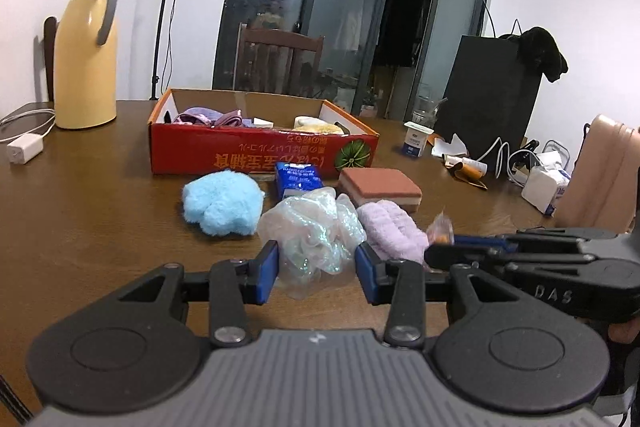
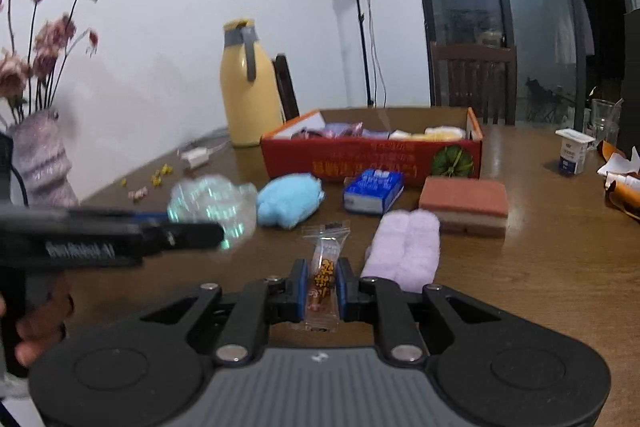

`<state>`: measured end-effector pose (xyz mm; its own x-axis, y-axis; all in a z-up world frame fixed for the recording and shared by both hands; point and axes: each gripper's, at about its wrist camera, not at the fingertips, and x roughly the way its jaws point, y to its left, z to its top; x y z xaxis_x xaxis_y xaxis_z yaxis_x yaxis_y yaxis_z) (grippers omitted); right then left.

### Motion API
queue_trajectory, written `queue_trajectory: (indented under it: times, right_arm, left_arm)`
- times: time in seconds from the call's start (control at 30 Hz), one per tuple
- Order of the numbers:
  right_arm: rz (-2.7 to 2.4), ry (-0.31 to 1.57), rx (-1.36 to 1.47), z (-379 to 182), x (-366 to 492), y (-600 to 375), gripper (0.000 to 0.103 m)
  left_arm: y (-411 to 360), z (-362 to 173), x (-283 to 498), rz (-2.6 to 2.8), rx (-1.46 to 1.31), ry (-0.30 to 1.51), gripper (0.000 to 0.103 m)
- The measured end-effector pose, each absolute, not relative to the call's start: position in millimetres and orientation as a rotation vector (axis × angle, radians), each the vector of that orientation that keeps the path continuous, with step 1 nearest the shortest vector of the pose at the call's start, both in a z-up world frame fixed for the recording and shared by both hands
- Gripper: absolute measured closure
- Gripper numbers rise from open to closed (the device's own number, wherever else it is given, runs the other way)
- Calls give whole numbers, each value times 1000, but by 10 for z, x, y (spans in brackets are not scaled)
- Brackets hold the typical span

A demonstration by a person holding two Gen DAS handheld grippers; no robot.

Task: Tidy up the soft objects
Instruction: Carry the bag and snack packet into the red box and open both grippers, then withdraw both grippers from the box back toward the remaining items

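While both grippers sit near us short of the red box (image 1: pixel 256 151), we carry one item each. Left gripper (image 1: pixel 316 261) has its jaws clamped on the iridescent mesh pouf (image 1: pixel 312 231), partly squashed; it's crinkly, translucent and bulky. Right gripper (image 2: pixel 323 287) is pinched nearly closed on a thin clear snack packet (image 2: pixel 323 275), held upright. Likely both go into the box, far centre, where soft items already lie. Blue plush (image 1: pixel 222 203), lilac towel (image 1: pixel 390 227) and sponge (image 1: pixel 380 187) wait on the table (image 1: pixel 80 227) between.
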<state>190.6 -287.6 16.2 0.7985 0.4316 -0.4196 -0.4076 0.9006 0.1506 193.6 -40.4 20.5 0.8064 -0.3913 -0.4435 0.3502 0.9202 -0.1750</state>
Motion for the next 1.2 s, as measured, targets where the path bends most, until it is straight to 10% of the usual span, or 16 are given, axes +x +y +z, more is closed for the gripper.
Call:
queue_trajectory:
  times: [0.63,0.73,0.87,0.97,1.2]
  right_arm:
    - [383,648,56,718,5942,-2844,89]
    - [347,730,2,584,6409,-2743,88]
    - [330,795,-42,431,6669,-2632,83]
    - [324,768,-67,452,6660,-2602,60]
    - [292,699,-87,866,6297,-2749,56]
  left_arm:
    - [-1058,389,5689,-428,-123,813,61]
    - [-1174,225,5888,-401,-108,843,57]
    - [-1206,130,5968,-434,-120,846,26]
    - [-1189,150,5942,-430,-108,805,22]
    - [-1013,526,5701,-402,-120,771,22]
